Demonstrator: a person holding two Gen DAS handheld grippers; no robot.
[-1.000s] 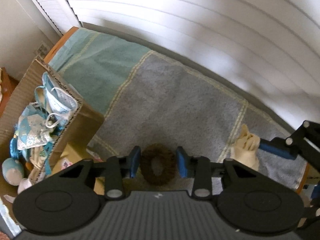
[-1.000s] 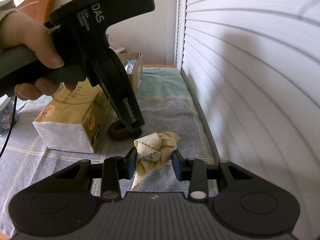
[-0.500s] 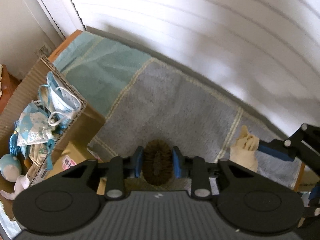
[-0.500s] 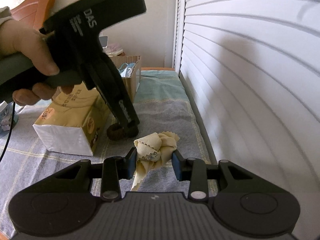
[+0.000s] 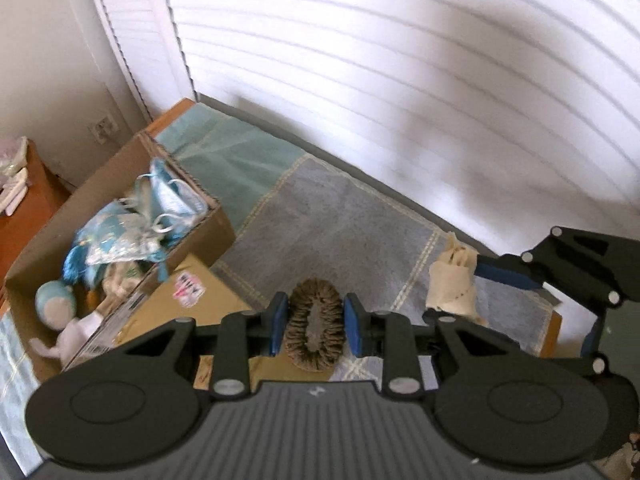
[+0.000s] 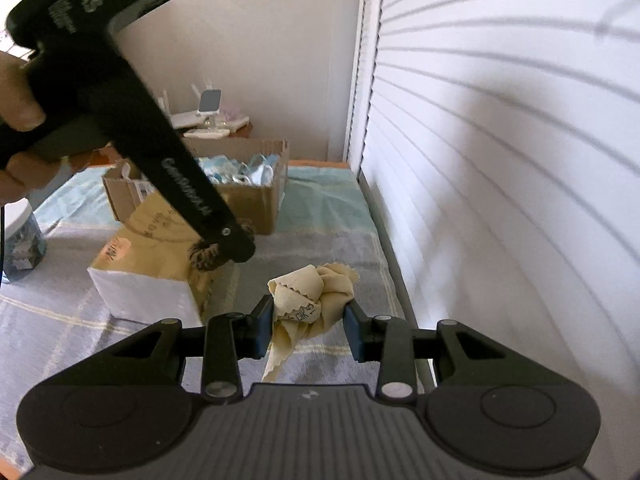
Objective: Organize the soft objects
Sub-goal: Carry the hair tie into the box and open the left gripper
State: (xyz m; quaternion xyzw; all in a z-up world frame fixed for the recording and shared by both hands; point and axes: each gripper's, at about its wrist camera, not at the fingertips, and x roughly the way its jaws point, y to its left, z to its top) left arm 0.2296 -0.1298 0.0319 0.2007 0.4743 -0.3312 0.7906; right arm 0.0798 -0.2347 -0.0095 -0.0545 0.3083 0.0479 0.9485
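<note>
Left tongs [image 5: 315, 330] squeezed tight on a brown scrunchie [image 5: 316, 332], both blue pads [image 5: 279, 322] pressing its sides. Scrunchie lifted off the towel [image 5: 336, 216], hanging just beside the tan box [image 5: 188, 304] and the towel's middle. Seen from the right camera too: scrunchie [image 6: 206, 256] sticking out under the black tip of the left tongs [image 6: 224, 246], a hand [image 6: 16, 120] gripping the handle.

Right tongs [image 6: 308, 322] closed around a cream cloth [image 6: 312, 300], bunched into a knot with zigzag edges and some black writing on it. One corner of the cloth dangling down below the pads [image 6: 264, 322]. Held near the towel's [image 6: 340, 252] edge by the white shutters [image 6: 500, 160]. From the left camera, cloth [image 5: 454, 284] pinched at the tip of the right tongs [image 5: 472, 276], close to the towel's far corner.

Open cardboard box [image 5: 120, 208] at the other end of the tabletop, next to the tan box. Full of soft things: blue and white masks [image 5: 172, 196], a shiny blue pouch [image 5: 116, 236], a small plush toy [image 5: 56, 308]. Same box [image 6: 248, 184] seen behind the tan box [image 6: 148, 256] in the right view. Jar [image 6: 20, 244] with a white lid at the towel's left edge.
</note>
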